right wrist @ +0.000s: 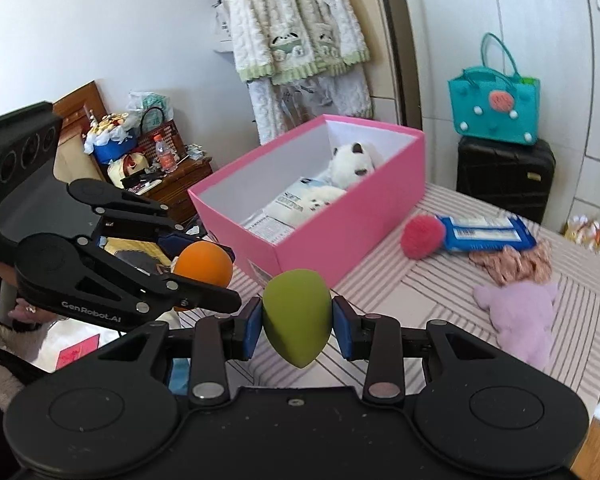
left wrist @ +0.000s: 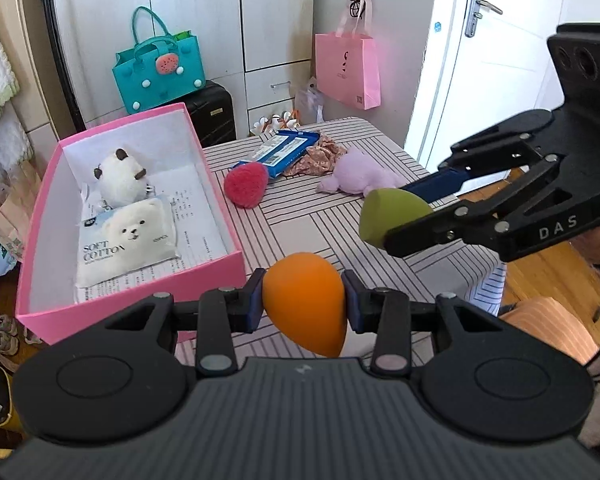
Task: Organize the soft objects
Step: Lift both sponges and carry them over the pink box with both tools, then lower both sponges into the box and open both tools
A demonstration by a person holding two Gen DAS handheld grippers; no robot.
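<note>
Teal tote bag (left wrist: pixel 159 68) atop black suitcase (left wrist: pixel 216 114), pink paper bag (left wrist: pixel 348 68) hanging, white door (left wrist: pixel 488 40)

Left gripper (left wrist: pixel 305 300) and right gripper (right wrist: pixel 297 322) both tilt downward, jaws clamped.

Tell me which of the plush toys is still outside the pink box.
The purple plush lies on the striped table, beside the floral cloth. The white plush already sits inside the pink box, behind the cotton pack.
</note>
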